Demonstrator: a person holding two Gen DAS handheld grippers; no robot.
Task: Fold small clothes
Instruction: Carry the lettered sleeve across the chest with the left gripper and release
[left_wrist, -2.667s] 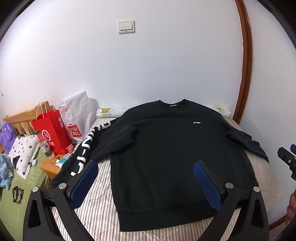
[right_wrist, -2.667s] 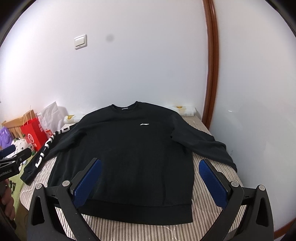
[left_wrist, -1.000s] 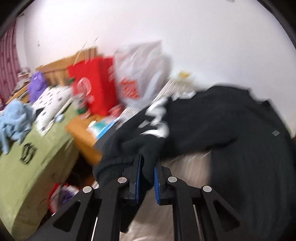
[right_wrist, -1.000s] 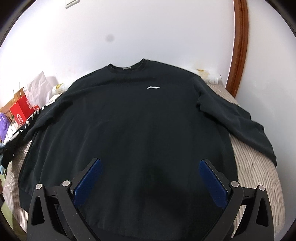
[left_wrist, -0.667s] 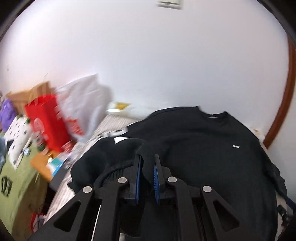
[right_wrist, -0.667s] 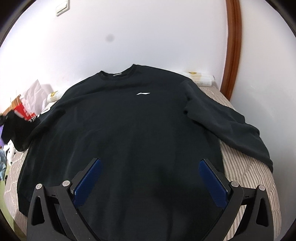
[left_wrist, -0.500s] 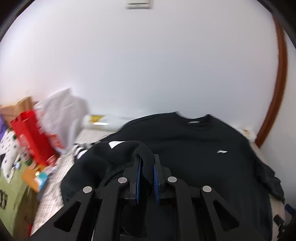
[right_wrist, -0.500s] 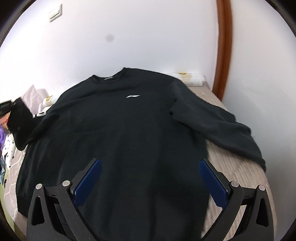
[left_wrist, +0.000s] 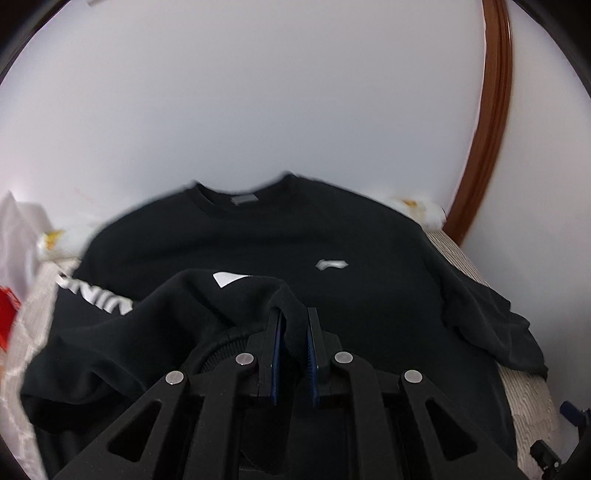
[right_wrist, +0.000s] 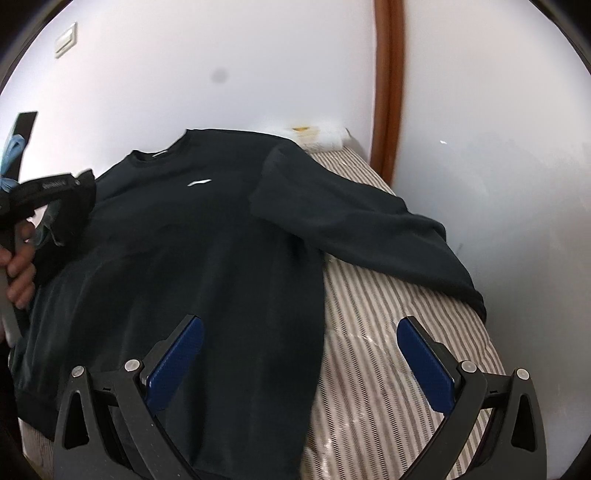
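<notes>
Pinched tight, my left gripper (left_wrist: 292, 354) holds the printed sleeve (left_wrist: 155, 314) above the sweatshirt (right_wrist: 207, 236) chest. Right gripper (right_wrist: 299, 354) hangs wide open and empty over the near hem and striped mattress (right_wrist: 384, 332). Farther right, the other sleeve (right_wrist: 369, 225) lies flat. Risk: thick cuff slips, or bunches and folds crooked.

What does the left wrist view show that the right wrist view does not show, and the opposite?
Only the left wrist view shows the left gripper shut on the lettered sleeve, and white lettering on that sleeve.

Only the right wrist view shows the right gripper open, the person's hand and the wall switch.

Both show the black sweatshirt on the striped bed, its plain sleeve and the brown door frame.
</notes>
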